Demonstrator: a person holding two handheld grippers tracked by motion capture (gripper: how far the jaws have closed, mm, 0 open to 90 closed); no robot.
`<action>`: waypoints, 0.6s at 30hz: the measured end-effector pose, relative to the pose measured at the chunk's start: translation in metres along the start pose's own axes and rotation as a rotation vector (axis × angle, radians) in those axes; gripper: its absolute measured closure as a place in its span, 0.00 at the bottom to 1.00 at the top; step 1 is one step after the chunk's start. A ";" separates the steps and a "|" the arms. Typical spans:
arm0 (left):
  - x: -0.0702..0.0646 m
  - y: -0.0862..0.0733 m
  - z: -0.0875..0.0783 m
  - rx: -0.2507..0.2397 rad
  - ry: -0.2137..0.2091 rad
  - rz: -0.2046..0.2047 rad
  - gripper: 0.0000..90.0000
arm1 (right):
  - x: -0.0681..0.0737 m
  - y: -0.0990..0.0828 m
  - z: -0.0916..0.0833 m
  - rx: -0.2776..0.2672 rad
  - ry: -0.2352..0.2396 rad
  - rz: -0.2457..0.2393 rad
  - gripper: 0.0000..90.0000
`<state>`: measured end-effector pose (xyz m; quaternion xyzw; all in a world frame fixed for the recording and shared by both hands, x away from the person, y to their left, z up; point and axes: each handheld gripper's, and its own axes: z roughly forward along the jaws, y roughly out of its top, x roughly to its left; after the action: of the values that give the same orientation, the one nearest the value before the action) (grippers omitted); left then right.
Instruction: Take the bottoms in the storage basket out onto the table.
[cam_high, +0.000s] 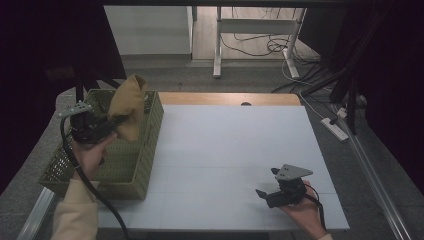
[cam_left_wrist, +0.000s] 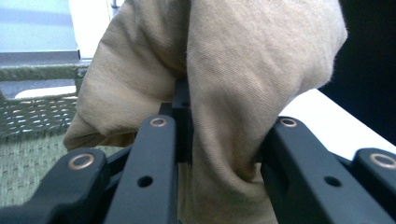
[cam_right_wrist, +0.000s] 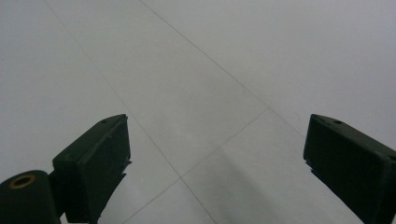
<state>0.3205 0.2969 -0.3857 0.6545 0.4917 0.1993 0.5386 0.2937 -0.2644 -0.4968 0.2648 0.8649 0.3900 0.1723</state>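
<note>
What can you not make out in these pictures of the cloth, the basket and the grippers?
- Basket contents: high view, hidden by the cloth and left gripper.
- Left gripper's jaw tips: left gripper view, wrapped in cloth.
- Cloth's full shape: left gripper view, cut off by the top edge.
- Right gripper jaws: high view, too small.

From above our side of the worktop (cam_high: 235, 150) we look forward and down, taking in the whole white surface, the green basket (cam_high: 150, 150) at its left edge and the floor beyond. The camera on the left claw (cam_high: 117, 120) looks along its jaws from very near at the tan cloth (cam_left_wrist: 243, 70), sharing basket and cloth with the high view. The camera on the right claw (cam_high: 265, 187) faces the bare white surface (cam_right_wrist: 210, 70) closely, at a slant.
</note>
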 end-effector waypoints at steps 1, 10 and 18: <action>-0.001 0.001 0.000 -0.003 -0.004 0.002 0.80 | 0.000 0.000 -0.001 0.002 0.000 0.000 0.08; -0.010 0.002 0.000 -0.020 -0.038 0.007 0.80 | 0.000 -0.001 0.000 0.004 0.000 0.001 0.08; -0.016 0.004 -0.001 -0.032 -0.063 0.011 0.80 | 0.000 -0.001 0.001 0.006 0.003 0.002 0.08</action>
<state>0.3145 0.2836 -0.3778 0.6545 0.4675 0.1894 0.5632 0.2934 -0.2642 -0.4977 0.2657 0.8660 0.3880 0.1700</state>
